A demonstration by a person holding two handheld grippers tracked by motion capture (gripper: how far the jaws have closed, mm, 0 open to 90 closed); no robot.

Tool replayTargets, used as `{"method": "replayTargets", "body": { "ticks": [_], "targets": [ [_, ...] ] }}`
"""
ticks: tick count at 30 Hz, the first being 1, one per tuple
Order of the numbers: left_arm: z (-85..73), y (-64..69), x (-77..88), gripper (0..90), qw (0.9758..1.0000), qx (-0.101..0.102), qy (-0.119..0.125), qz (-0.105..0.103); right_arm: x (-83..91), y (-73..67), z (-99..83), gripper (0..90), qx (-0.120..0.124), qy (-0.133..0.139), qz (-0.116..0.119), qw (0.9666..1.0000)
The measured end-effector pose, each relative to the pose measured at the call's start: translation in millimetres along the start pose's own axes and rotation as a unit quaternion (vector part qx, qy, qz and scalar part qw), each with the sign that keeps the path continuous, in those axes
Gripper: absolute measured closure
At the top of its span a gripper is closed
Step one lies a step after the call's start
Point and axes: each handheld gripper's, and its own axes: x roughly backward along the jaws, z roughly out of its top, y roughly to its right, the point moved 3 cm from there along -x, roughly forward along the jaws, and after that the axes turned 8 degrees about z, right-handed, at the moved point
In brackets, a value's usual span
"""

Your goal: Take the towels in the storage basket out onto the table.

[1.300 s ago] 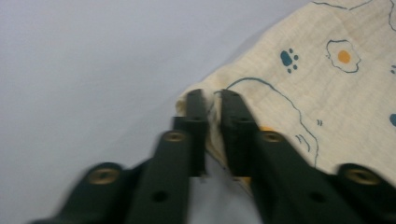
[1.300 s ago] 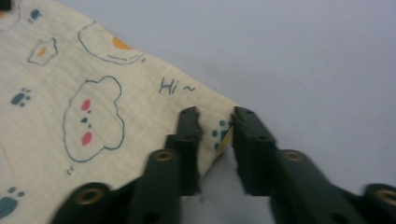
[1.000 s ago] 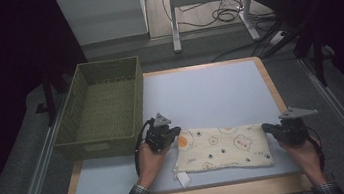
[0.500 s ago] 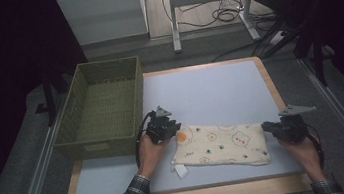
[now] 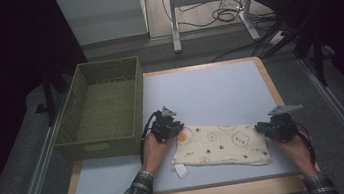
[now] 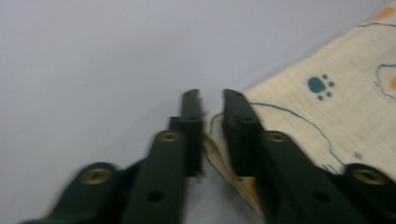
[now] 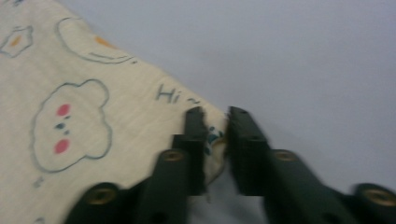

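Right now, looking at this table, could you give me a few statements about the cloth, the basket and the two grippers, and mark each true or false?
1. The printed cloth lies flat on the table. True.
2. The green basket holds a folded cloth. False: it is empty.
3. The left gripper has a corner of the cloth between its jaws. True.
4. The right gripper hovers over the basket. False: it is at the cloth's opposite end, with a corner between its jaws.
5. The basket stands left of the cloth. True.

The cloth (image 5: 222,144) lies near the front edge of the table (image 5: 209,89), with the basket (image 5: 98,109) overhanging its left edge.
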Motion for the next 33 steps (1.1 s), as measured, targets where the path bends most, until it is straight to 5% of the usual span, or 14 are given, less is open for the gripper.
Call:
{"method": "replayTargets", "body": {
  "ticks": [8,12,16,20,24,33],
  "targets": [
    [-9.7,7.8,13.1,85.8,1.0000,-0.004,0.008,0.002,-7.5,15.8,25.1,85.7,0.004,0.004,-0.018,0.9998],
    [-20.8,12.4,22.5,85.8,0.9999,0.008,0.006,-0.006,-30.6,30.7,51.2,85.1,0.000,0.006,-0.021,0.9998],
    [-26.7,15.6,31.8,84.4,0.9998,0.006,0.021,-0.005,-45.5,36.4,58.2,83.1,-0.011,-0.005,-0.013,0.9998],
    [-23.7,13.0,30.8,64.9,0.9995,0.005,0.030,0.000,-48.7,35.1,58.5,72.7,-0.017,0.003,-0.010,0.9998],
    [-26.1,9.0,19.9,45.8,0.9991,-0.007,0.024,0.034,-36.2,30.9,50.7,59.6,-0.013,0.005,-0.003,0.9999],
    [-27.8,6.8,15.4,34.3,0.9991,0.004,0.022,0.036,-14.1,17.7,35.5,43.4,-0.013,0.010,0.022,0.9996]
  ]
}}
